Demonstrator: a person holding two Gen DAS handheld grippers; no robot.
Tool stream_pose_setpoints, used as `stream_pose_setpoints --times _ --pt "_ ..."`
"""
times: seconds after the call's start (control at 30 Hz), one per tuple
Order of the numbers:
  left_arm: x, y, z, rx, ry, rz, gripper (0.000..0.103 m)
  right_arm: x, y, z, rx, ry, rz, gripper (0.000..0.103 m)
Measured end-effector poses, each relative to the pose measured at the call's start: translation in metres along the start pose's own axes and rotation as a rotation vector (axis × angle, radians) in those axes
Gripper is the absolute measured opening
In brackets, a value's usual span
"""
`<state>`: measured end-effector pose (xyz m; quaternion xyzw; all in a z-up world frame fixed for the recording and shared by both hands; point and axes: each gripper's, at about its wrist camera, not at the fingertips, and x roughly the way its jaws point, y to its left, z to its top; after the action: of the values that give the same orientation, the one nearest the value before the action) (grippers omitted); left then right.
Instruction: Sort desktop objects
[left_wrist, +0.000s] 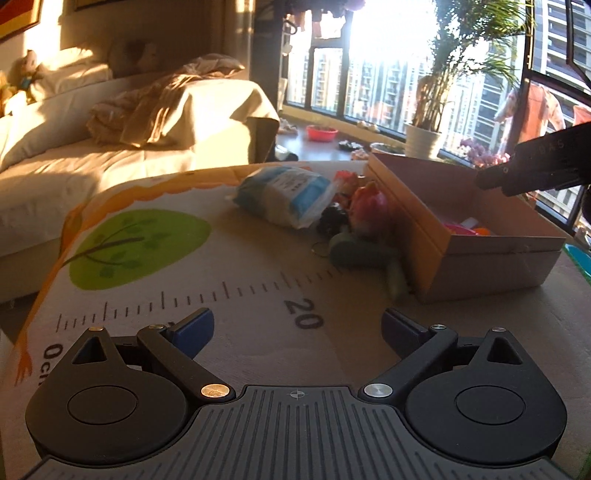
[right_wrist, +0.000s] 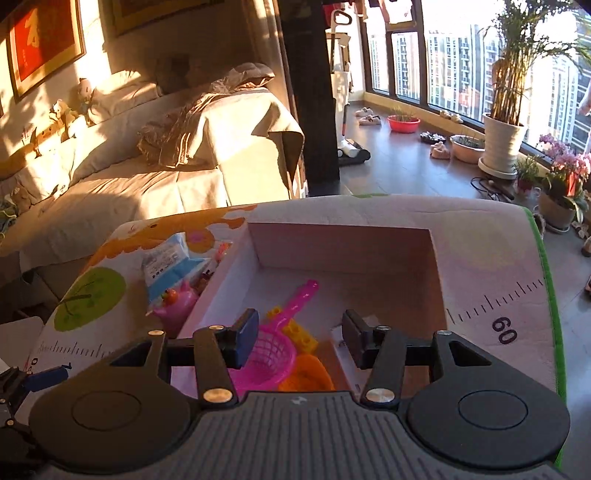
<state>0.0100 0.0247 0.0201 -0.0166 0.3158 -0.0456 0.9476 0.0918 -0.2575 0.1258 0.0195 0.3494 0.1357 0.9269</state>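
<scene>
Nearest us in the left wrist view, our left gripper (left_wrist: 297, 330) hangs wide open with nothing between its fingers, low over the printed mat (left_wrist: 155, 295) and aimed at the pile still waiting to be sorted. Going rightward, we see the blue and white packet (left_wrist: 284, 194), then the pink toy (left_wrist: 369, 208) and a dark green object (left_wrist: 356, 253), all crowded just beside the left wall of the cardboard box (left_wrist: 424, 236). Over the box, our right gripper (right_wrist: 300, 339) is half open and empty above the pink net scoop (right_wrist: 275, 350), a yellow block (right_wrist: 303, 334) and an orange piece (right_wrist: 306, 376) already inside. We judge a drop just finished; next we need the left gripper forward onto the nearest loose item, closing squarely.
</scene>
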Motion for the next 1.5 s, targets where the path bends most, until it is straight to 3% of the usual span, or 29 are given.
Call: stream_pose_setpoints --times 0.23,0.33,0.4,0.47,0.53,0.57,0.77,0.93,1.07,1.27,1.4,1.5 --pt "0.008 0.0 -0.003 0.025 0.07 0.02 0.1 0.028 0.077 0.02 -0.13 0.016 0.07 0.055" --pt "0.011 0.005 -0.004 0.02 0.096 0.021 0.1 0.053 0.107 0.028 -0.2 0.022 0.066 0.054" --pt "0.011 0.007 -0.003 0.023 0.103 0.021 0.1 0.072 0.119 0.032 -0.227 0.024 0.019 0.054" --pt "0.009 0.009 -0.003 0.031 0.1 0.023 0.101 0.093 0.118 0.035 -0.203 0.064 -0.005 0.047" --pt "0.006 0.013 -0.004 0.033 0.09 0.019 0.101 0.108 0.113 0.034 -0.153 0.135 0.02 0.029" --pt "0.004 0.016 -0.004 0.031 0.087 0.018 0.101 0.11 0.111 0.033 -0.131 0.159 0.037 0.029" --pt "-0.004 0.022 -0.01 0.025 0.093 -0.031 0.101 0.086 0.123 0.01 -0.151 0.196 0.119 0.029" --pt "-0.017 0.012 -0.017 0.06 0.096 -0.098 0.101 0.05 0.13 -0.021 -0.159 0.25 0.256 0.029" --pt "-0.022 -0.001 -0.021 0.11 0.091 -0.125 0.103 0.016 0.118 -0.046 -0.158 0.222 0.278 0.029" --pt "-0.016 -0.01 -0.021 0.141 0.097 -0.079 0.103 -0.017 0.083 -0.065 -0.129 0.134 0.186 0.03" --pt "-0.01 -0.005 -0.018 0.131 0.109 -0.024 0.103 -0.024 0.062 -0.078 -0.111 0.127 0.116 0.031" --pt "-0.005 0.0 -0.016 0.121 0.118 0.014 0.103 -0.028 0.049 -0.088 -0.109 0.122 0.079 0.044"
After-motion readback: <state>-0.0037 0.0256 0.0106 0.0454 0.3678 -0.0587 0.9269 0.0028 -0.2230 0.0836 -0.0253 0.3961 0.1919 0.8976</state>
